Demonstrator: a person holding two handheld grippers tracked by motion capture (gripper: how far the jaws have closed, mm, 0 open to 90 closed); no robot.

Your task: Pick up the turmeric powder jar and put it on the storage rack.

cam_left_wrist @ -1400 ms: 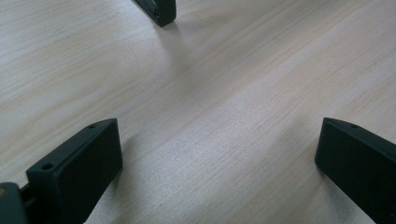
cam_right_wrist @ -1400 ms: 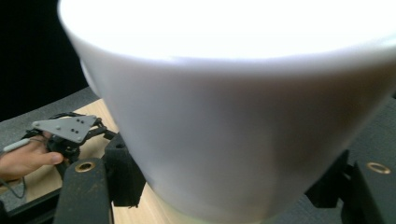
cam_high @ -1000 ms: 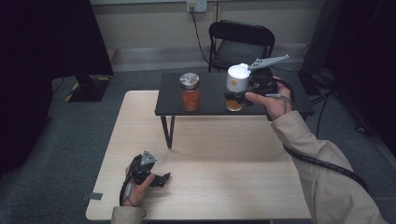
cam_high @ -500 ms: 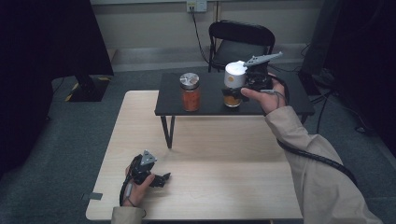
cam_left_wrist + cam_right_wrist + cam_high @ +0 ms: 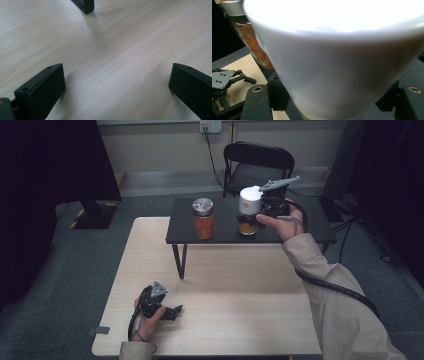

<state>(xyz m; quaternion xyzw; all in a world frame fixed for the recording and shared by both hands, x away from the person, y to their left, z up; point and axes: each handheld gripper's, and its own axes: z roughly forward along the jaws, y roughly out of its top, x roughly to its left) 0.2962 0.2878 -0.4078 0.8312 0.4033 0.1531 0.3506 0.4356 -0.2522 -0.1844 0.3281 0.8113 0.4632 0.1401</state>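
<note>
High view: a pale wooden table [image 5: 235, 320] takes up the middle, and a low black stand [image 5: 305, 227] sits on its far half, raised on thin legs. Behind it stands a black folding chair [image 5: 257, 162].

On the stand, towards its left, is a glass jar [image 5: 203, 218] with orange contents and a metal lid. Well to its right, the right hand [image 5: 282, 222] reaches in over the stand with the right gripper [image 5: 255, 210], which holds a white cup [image 5: 250, 200]. The cup is lifted clear of the stand's top and hangs directly above a second, smaller jar [image 5: 248, 227] of amber contents that stands on the stand. Whether the cup's base touches that jar cannot be told. The grey plate [image 5: 280, 182] on top of the gripper points away to the right.

Right gripper view: the cup [image 5: 337, 57] sits between the two black jaws, which are clamped on its lower wall. The orange jar [image 5: 249, 37] shows behind it at upper left.

At the near left of the table the left hand [image 5: 145, 317] rests with the left gripper [image 5: 172, 311] lying on the wood, pointing right. Left gripper view: its jaws stand wide apart over bare table [image 5: 112, 50] with nothing between them, and one foot [image 5: 85, 5] of the stand shows at the top edge.
</note>
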